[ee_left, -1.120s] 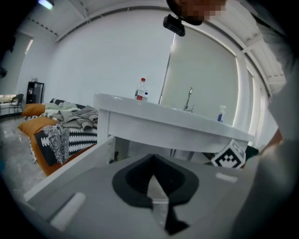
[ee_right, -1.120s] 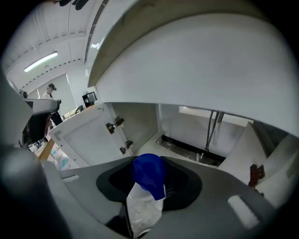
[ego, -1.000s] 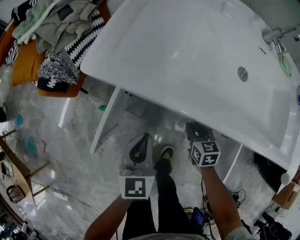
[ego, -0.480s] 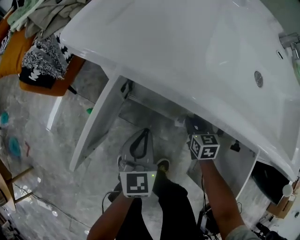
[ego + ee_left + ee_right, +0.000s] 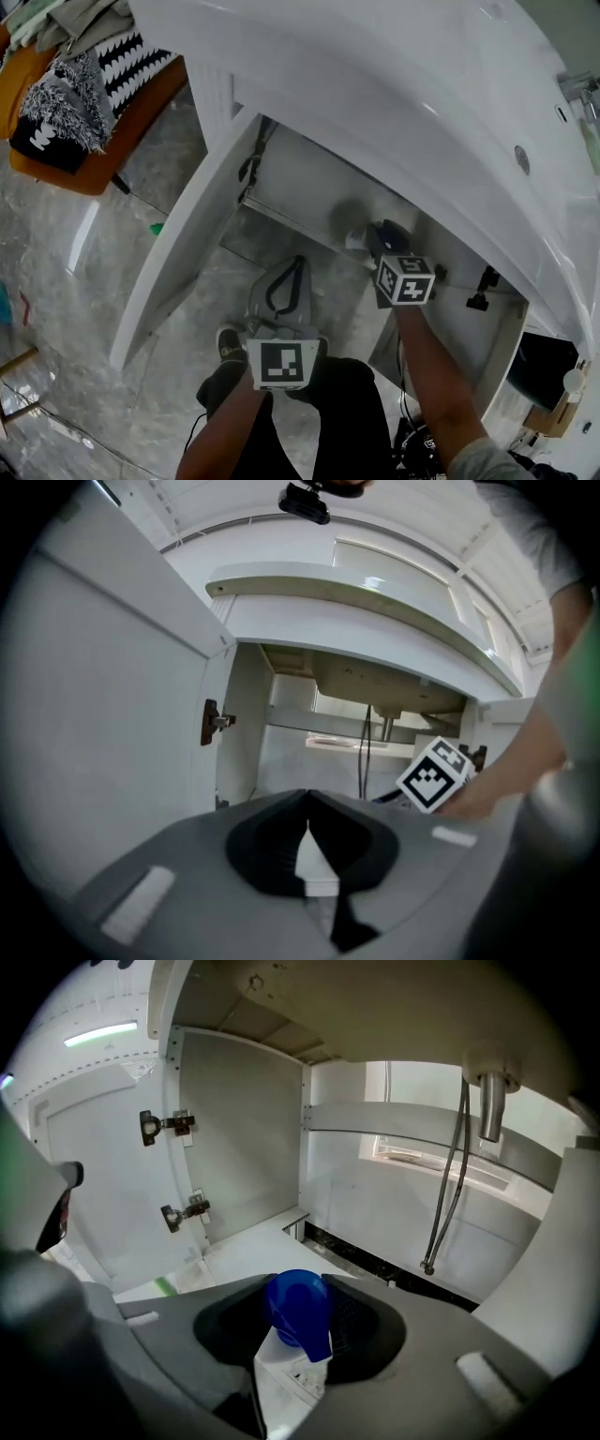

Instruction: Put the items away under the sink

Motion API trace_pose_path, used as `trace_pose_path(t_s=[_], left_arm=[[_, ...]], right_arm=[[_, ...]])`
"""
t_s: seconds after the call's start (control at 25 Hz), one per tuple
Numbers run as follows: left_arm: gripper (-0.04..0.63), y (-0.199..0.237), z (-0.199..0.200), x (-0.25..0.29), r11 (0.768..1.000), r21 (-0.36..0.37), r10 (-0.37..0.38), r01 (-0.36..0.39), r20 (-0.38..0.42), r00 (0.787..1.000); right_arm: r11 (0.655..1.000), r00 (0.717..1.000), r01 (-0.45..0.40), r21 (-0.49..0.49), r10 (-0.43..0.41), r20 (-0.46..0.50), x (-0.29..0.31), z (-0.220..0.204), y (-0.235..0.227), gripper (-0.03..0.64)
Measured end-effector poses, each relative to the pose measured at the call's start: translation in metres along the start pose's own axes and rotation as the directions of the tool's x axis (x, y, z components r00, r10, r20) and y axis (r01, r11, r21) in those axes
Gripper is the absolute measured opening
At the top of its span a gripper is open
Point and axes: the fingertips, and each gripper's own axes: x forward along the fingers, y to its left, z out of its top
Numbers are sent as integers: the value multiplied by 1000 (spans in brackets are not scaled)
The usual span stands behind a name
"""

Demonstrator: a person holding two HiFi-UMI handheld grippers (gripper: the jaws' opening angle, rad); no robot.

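**Both grippers loaded at the open cabinet under the sink**

The head view shows the whole layout. The white sink (image 5: 422,84) fills the upper right, and the cabinet (image 5: 309,178) beneath it stands open, its door (image 5: 178,272) swung out toward 8 o'clock. An orange basket (image 5: 94,159) heaped with clothes sits at 10 o'clock. The left gripper (image 5: 286,281) is at 6 o'clock over the floor tiles, just outside the opening. The right gripper (image 5: 368,239) is at 4 o'clock with its tip at the cabinet's front edge. From above, its load shows only as a small pale bit at the tip, and the left gripper's load does not show.

The gripper views show the loads. In the right gripper view the jaws are clamped on a white bottle (image 5: 289,1372) with a blue cap (image 5: 298,1312), at 6 o'clock, above the cabinet's white floor. Two door hinges (image 5: 164,1124) are at 9 o'clock. Two thin hoses (image 5: 450,1176) and a metal pipe (image 5: 489,1101) hang at 2 o'clock.

In the left gripper view the jaws are closed round a white item (image 5: 307,860) with a pointed top. Only that tip shows in the dark hollow, so it cannot be identified. The cabinet's inside lies beyond at 12 o'clock, and the right gripper's marker cube is at 3 o'clock.
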Motion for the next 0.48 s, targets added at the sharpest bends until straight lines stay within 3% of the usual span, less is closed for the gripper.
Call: trace_pose_path(t_s=[0.12, 0.48], left_arm=[[12, -3, -19, -1, 1000, -20, -21, 20, -26, 999], [12, -2, -35, 10, 999, 41, -20, 20, -14, 1000]], right_arm=[[999, 1000, 20, 25, -20, 8, 7, -2, -7, 144], [999, 999, 41, 33, -42, 21, 24, -14, -21, 144]])
